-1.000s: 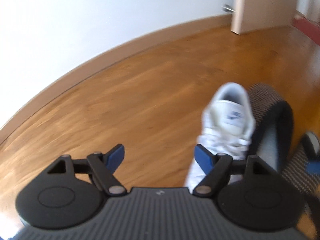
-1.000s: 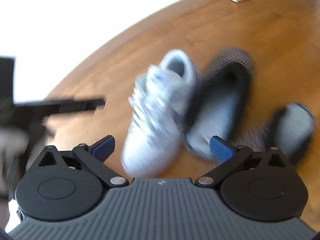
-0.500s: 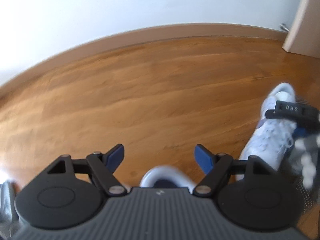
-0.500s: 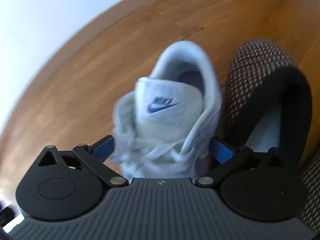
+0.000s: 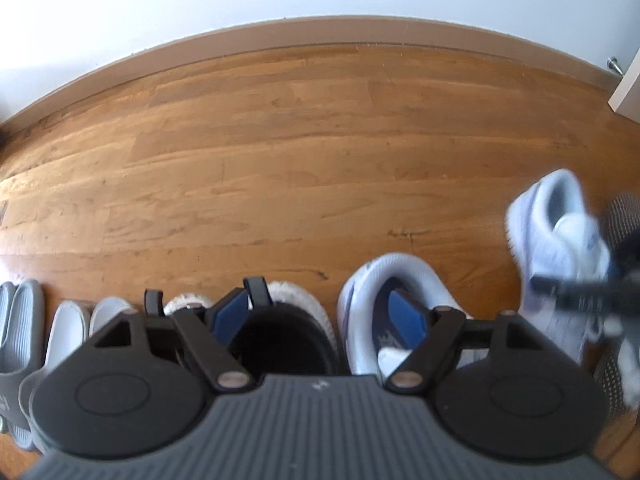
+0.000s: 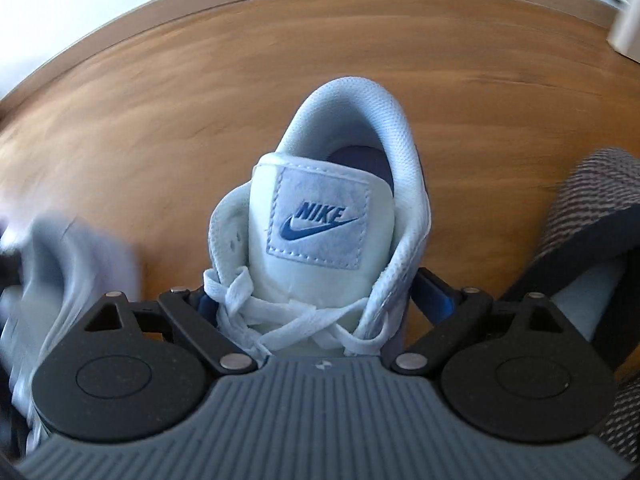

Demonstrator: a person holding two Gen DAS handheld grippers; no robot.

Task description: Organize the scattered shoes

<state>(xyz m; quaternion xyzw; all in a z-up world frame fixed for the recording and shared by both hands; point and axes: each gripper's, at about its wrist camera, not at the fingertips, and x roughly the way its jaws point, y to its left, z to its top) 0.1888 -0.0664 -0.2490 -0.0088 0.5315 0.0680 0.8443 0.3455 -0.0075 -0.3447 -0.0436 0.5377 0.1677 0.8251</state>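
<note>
White laced sneaker (image 6: 320,240), blue Nike tongue patch

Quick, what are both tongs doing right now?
Left tongs: open, holding nothing, above a row of shoes.
Right tongs: closing around the white lace-up Nike sneaker, not yet clearly gripping it.

sneaker (image 6: 320,208): white, blue logo | slipper (image 6: 592,208): grey-black speckled | floor (image 5: 280,152): brown wood | claw pads (image 5: 230,312): blue

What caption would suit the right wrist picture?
Right gripper closing around a white sneaker on the wood floor, a dark slipper beside it.
</note>
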